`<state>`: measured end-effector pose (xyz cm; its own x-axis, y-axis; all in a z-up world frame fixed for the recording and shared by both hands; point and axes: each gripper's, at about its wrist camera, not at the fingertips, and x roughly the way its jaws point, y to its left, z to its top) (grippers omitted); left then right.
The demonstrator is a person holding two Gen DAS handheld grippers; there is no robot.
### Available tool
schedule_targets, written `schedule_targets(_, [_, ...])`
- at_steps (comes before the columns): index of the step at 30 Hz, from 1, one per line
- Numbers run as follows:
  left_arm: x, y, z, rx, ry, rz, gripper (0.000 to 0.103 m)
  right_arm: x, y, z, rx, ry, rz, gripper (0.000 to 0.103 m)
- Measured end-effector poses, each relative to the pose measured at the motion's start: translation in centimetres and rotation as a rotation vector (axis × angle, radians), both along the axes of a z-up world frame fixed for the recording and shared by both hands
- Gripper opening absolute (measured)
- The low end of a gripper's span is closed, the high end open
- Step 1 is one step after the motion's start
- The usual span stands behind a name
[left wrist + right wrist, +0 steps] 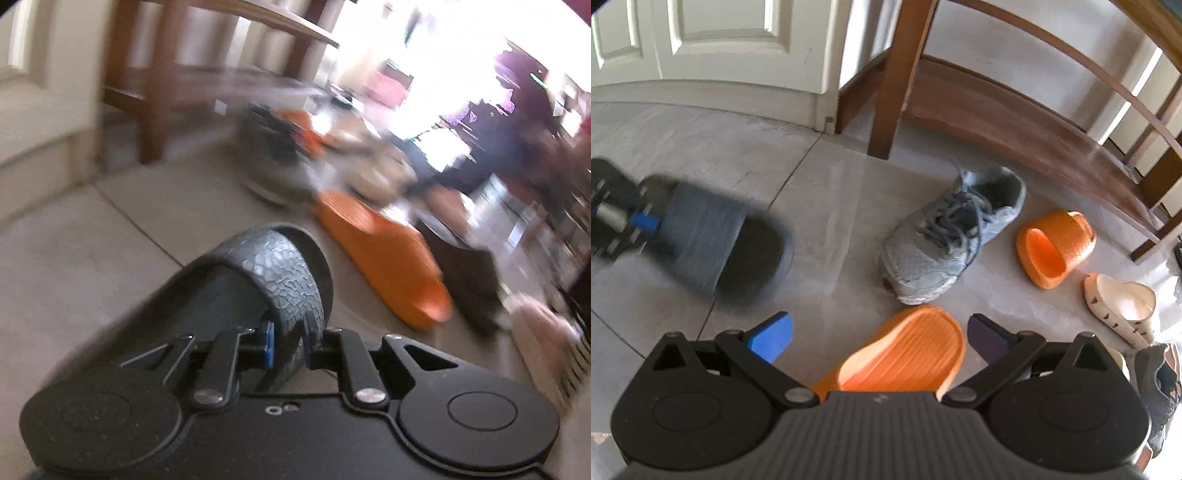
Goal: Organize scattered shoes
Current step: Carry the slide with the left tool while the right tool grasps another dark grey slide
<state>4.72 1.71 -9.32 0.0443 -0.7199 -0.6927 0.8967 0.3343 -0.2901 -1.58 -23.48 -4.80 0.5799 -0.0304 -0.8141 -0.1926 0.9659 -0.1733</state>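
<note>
Gripping dark grey rubber slide sandal (236,295) by its crackle-textured strap, left gripper (288,343) clamped, toe pointing away; right gripper (879,339) jaws wide apart.

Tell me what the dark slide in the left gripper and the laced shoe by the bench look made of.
Dark slide: likely moulded rubber or foam, matte; crackle-textured strap. Laced shoe: grey woven mesh, worn, with fabric laces.
</note>
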Motion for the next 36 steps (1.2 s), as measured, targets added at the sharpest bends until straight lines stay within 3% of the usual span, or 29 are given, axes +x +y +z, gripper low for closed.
schedule_targets(7, [-2.7, 1.3, -0.6, 0.005, 0.077, -0.027, 0.018, -0.8, 1.9, -0.4, -0.005, 0.019, 0.068, 0.101])
schedule_targets(12, [-2.8, 1.0, -0.8, 0.031, 0.092, 0.023, 0.040, -1.6, 3.0, -0.6, -0.018, 0.022, 0.131, 0.101])
schedule_targets(15, [-3.6, 2.4, 0.4, -0.010, 0.090, 0.130, 0.042, -1.8, 3.8, -0.7, -0.021, 0.011, 0.182, 0.101])
schedule_targets(18, [-5.7, 4.5, 1.9, -0.087, 0.112, 0.327, 0.043, -1.7, 4.4, -0.7, -0.013, -0.002, 0.219, 0.101])
schedule_targets(20, [-6.9, 4.6, 1.9, -0.092, 0.138, 0.370, 0.043, -1.1, 5.0, -1.0, -0.008, -0.016, 0.259, 0.101])
schedule_targets(23, [-10.3, 4.2, 1.6, -0.038, 0.140, 0.436, 0.043, -0.2, 5.8, -1.5, -0.004, -0.022, 0.293, 0.101])
schedule_targets(27, [-12.9, 4.6, 1.5, -0.054, 0.118, 0.599, 0.043, 1.1, 6.8, -1.9, 0.013, -0.039, 0.333, 0.101])
schedule_targets(30, [-12.7, 5.2, 1.5, -0.126, 0.139, 0.720, 0.043, 1.5, 7.4, -1.8, 0.032, -0.055, 0.358, 0.101])
schedule_targets(36, [-10.8, 3.6, 1.4, -0.164, 0.144, 0.816, 0.042, 1.1, 7.6, -2.1, 0.052, -0.034, 0.420, 0.101])
